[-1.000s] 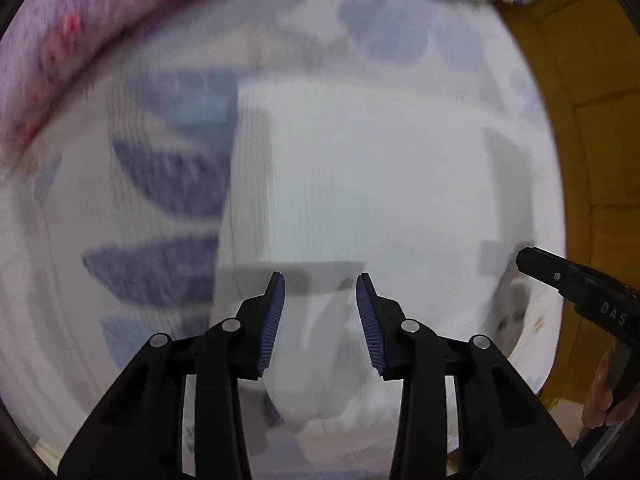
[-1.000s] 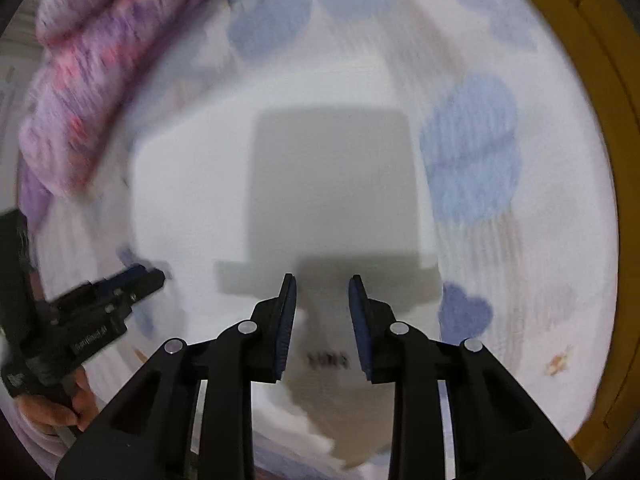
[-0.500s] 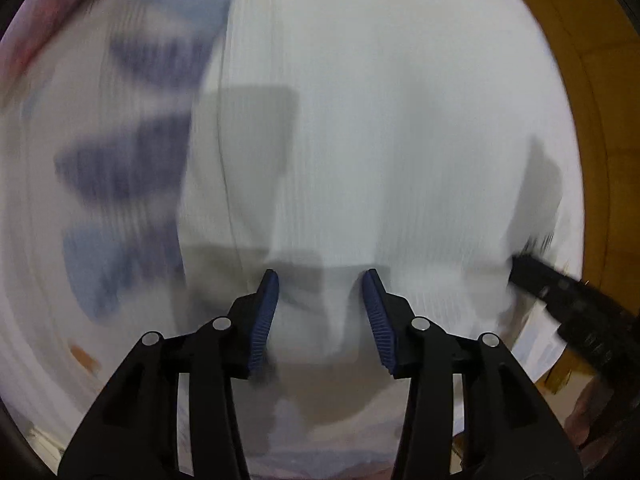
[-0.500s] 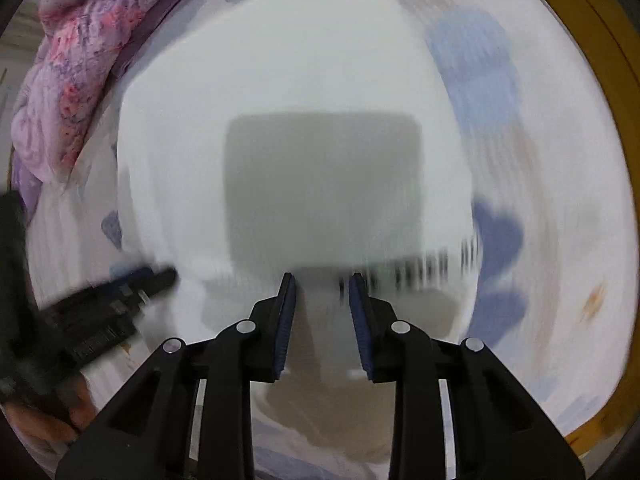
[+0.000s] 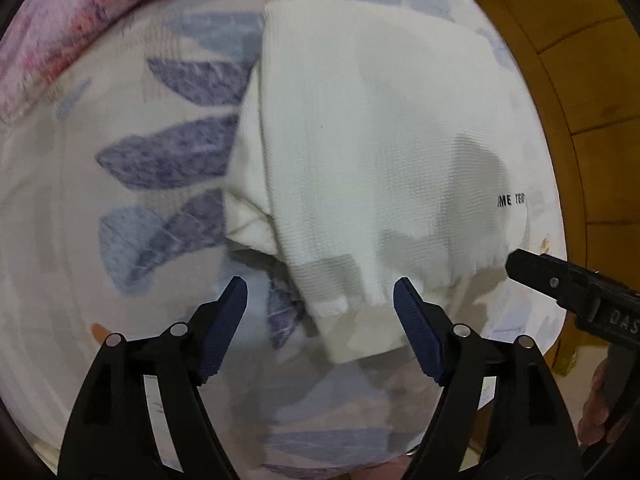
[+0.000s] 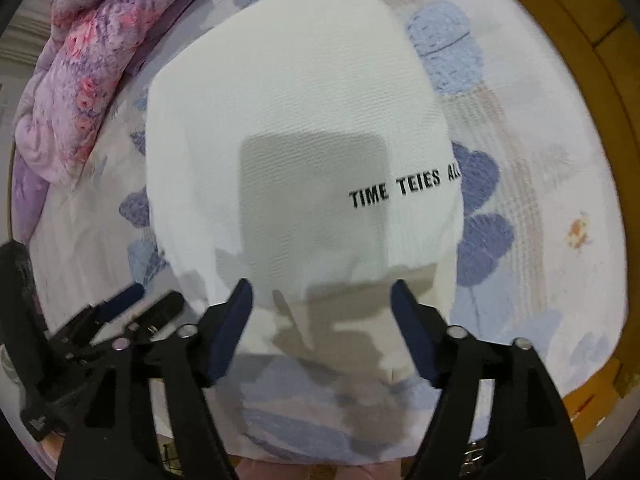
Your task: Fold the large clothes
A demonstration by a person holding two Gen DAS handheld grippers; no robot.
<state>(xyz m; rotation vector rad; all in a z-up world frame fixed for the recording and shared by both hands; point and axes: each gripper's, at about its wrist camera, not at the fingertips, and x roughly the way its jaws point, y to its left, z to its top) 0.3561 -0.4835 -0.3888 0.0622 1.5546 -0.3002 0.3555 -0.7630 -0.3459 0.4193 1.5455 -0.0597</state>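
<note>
White garment (image 6: 296, 128), folded into a compact slab w/ black lettering (image 6: 404, 190) on top, lay flat on the bed sheet (image 6: 552, 184), near the sheet's front edge. In the left wrist view a narrower under-layer (image 5: 250, 200) stuck out along its left side, and a cuff-like end (image 5: 352, 320) trailed toward the camera; I judged the fold done but not squared.

Left claw (image 5: 320, 312) pointed straight down over that trailing end, jaws just having been opening and now wide apart, fabric lying below and between them but not pinched. Right claw (image 6: 322, 306) hovered over the slab's near edge, likewise just opened, jaws apart, nothing gripped. I read both as released so the cloth could settle under its own weight w/o being dragged.

Each claw showed at the edge of the other's view, i.e. both worked the same near edge.

Outward: pink-purple floral quilt (image 6: 80, 72) bunched at the sheet's far left; wood floor (image 5: 580, 80) beyond the bed at right.
</note>
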